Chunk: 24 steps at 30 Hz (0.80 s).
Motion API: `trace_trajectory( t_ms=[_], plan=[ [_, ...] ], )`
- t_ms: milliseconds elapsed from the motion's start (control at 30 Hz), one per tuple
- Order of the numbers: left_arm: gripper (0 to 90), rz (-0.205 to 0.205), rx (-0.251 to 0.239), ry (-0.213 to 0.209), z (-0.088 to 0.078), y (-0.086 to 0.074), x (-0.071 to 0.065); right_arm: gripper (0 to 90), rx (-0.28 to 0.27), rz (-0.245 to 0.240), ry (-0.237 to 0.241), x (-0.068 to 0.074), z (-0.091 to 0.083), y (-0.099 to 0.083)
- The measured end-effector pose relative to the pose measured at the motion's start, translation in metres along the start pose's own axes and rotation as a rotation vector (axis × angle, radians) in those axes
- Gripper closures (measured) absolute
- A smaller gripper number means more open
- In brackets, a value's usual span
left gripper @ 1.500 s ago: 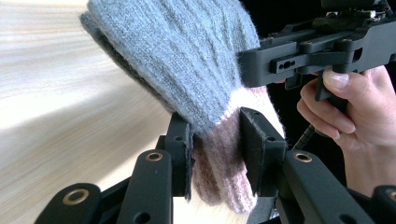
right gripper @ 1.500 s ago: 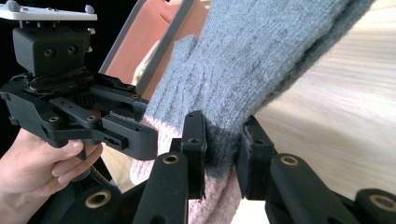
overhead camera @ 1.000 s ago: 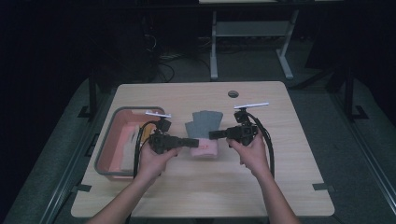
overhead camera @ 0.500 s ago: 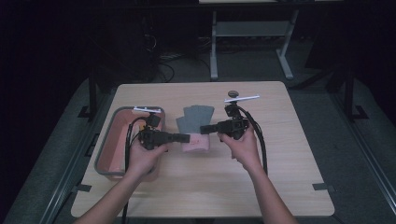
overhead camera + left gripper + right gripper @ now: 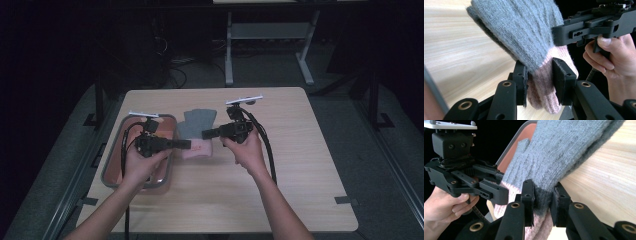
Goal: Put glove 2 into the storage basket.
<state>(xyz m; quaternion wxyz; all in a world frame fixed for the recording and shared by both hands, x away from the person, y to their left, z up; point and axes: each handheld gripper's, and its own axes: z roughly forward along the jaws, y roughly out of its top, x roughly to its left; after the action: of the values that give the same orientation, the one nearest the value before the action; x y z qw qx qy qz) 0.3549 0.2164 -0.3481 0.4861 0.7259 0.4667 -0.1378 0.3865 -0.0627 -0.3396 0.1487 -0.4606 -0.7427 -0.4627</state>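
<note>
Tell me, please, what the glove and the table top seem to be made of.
The glove looks like soft knitted wool or acrylic yarn, grey and pink, with fuzzy ribbed stitches. The table top looks like pale wood or wood-look laminate: a matte surface with straight grain lines.

your left gripper (image 5: 186, 144) and right gripper (image 5: 206, 133) point level at each other, tips close, each with jaws clamped tight. both your forearms reach forward, your hands wrapped round the handles.
</note>
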Motion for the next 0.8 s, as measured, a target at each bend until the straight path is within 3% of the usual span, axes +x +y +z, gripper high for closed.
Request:
trace_trajectory(
  t_ms=[567, 633, 800],
  plan=[
    [66.9, -0.003, -0.004, 0.032, -0.024, 0.001, 0.007, 75.1, 0.008, -0.014, 0.040, 0.012, 0.020, 0.011],
    [67.0, 0.017, 0.002, 0.039, -0.027, 0.002, 0.007, 75.1, 0.009, -0.014, 0.045, 0.013, 0.023, 0.011],
    [67.2, 0.019, 0.010, 0.047, -0.036, 0.000, 0.011, 75.1, 0.013, -0.025, 0.064, 0.017, 0.031, 0.011]
  ],
)
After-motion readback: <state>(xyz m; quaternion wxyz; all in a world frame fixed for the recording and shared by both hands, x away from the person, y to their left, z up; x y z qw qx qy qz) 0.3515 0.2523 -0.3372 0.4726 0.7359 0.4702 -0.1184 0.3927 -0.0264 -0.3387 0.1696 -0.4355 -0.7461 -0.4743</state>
